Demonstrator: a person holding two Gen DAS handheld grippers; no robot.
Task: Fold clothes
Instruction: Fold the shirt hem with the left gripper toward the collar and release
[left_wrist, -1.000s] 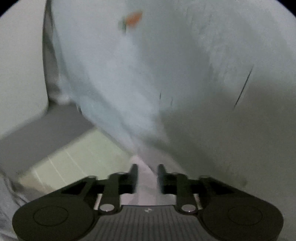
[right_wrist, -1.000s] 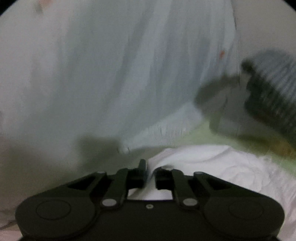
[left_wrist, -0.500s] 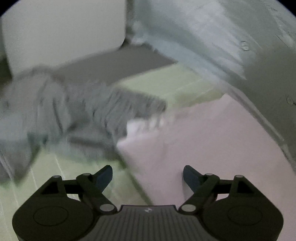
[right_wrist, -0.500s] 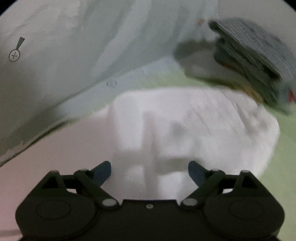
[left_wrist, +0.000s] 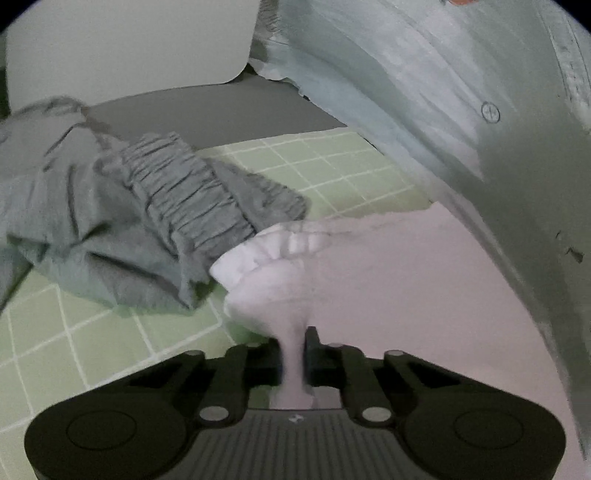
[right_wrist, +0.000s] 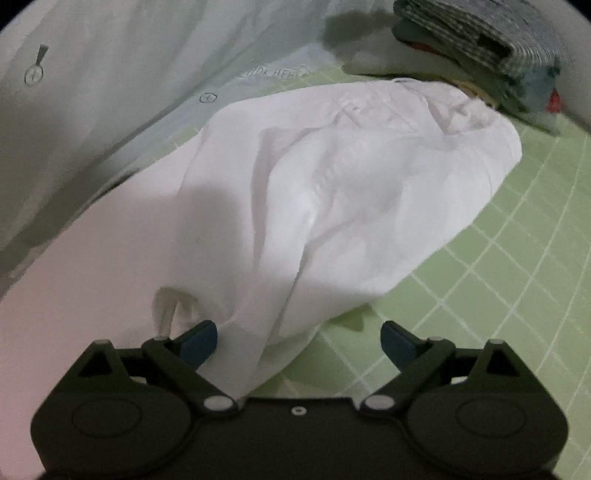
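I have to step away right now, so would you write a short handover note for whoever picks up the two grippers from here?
Left gripper: jaws shut on a pinch of the white garment.
Right gripper: jaws open, set astride the near end of the same garment, gripping nothing.
The white garment lies bunched and creased on the green grid mat. A crumpled grey garment sits beside it on the left; a folded stack is at the far right. A pale blue shirt fills the background.
Done: a stack is folded. Left: the white garment shows no neat fold; the grey one is unfolded.
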